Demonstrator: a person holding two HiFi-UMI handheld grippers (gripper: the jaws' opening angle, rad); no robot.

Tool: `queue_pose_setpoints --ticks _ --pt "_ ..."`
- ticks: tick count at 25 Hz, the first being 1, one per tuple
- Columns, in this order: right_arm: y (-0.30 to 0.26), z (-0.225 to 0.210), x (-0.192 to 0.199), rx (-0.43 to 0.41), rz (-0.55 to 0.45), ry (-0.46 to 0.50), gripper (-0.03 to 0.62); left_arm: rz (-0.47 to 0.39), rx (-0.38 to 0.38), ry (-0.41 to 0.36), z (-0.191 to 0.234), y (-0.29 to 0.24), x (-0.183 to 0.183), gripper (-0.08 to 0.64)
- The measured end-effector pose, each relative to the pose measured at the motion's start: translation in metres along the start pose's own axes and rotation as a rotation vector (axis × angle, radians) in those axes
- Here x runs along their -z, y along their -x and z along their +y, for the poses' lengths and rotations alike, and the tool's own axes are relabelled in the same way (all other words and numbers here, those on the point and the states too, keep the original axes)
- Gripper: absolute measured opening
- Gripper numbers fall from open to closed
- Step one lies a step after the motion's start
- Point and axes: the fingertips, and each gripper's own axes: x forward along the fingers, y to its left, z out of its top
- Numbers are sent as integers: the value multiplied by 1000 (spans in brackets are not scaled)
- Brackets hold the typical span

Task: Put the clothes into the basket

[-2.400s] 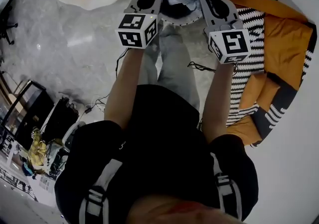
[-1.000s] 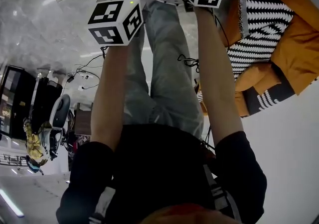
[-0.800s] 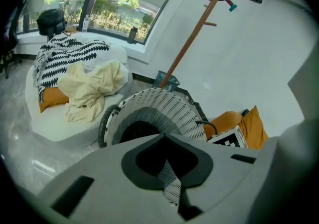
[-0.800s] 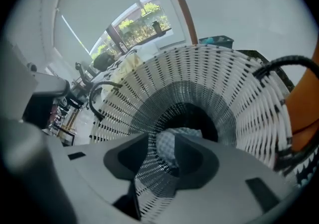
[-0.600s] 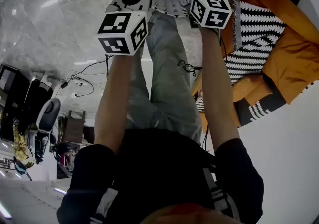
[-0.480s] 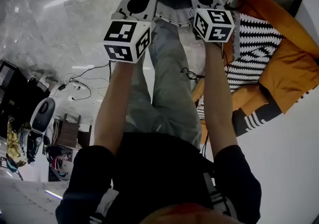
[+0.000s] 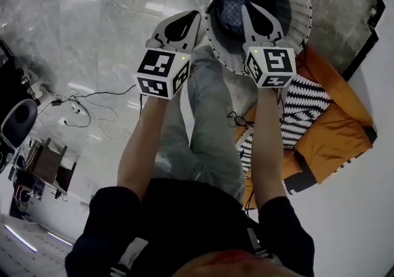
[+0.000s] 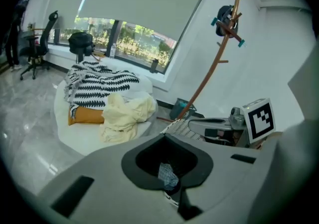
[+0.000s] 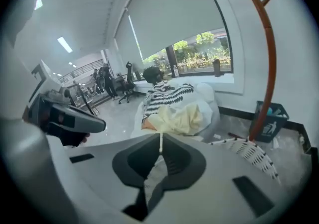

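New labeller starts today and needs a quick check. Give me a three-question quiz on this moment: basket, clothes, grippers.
1. True or false: the white wicker basket is empty.
2. Which crumpled item lies on the white cushion near the window? A) pale yellow cloth B) red towel C) green jacket
3. Are the fingers of the right gripper open or shut?

Key: 1 false, a blue checked cloth lies inside it. 2 A. 3 shut.
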Motion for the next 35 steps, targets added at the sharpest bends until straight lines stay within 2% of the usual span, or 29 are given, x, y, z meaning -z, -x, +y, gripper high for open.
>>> queue_pose_setpoints --ticks 2,3,4,5,7,12,21,24,29,35 --pt "-21 6 -16 -44 -2 53 17 -20 -33 51 16 8 1 0" --pt "-32 11 -21 -82 4 85 45 -30 -45 80 23 10 2 0" --pt "-44 17 -24 -120 15 120 159 -39 -52 106 30 13 2 0" --pt "-56 21 -26 -149 31 155 190 -47 -57 125 36 16 2 0" --pt "-78 26 -29 -172 64 210 205 -60 -66 138 48 23 -3 0" --pt "-125 17 -32 -169 139 288 242 -87 -115 170 74 40 -12 0" --pt "-213 -8 -36 -117 280 499 265 -77 -225 272 125 66 0 0" --pt "-247 -19 -29 -100 350 594 270 -36 -254 269 134 56 7 0" --pt "-284 -21 -18 -112 414 694 270 8 -291 285 150 38 15 0" --pt "-305 -29 -3 -115 445 681 268 19 -282 306 163 10 19 0"
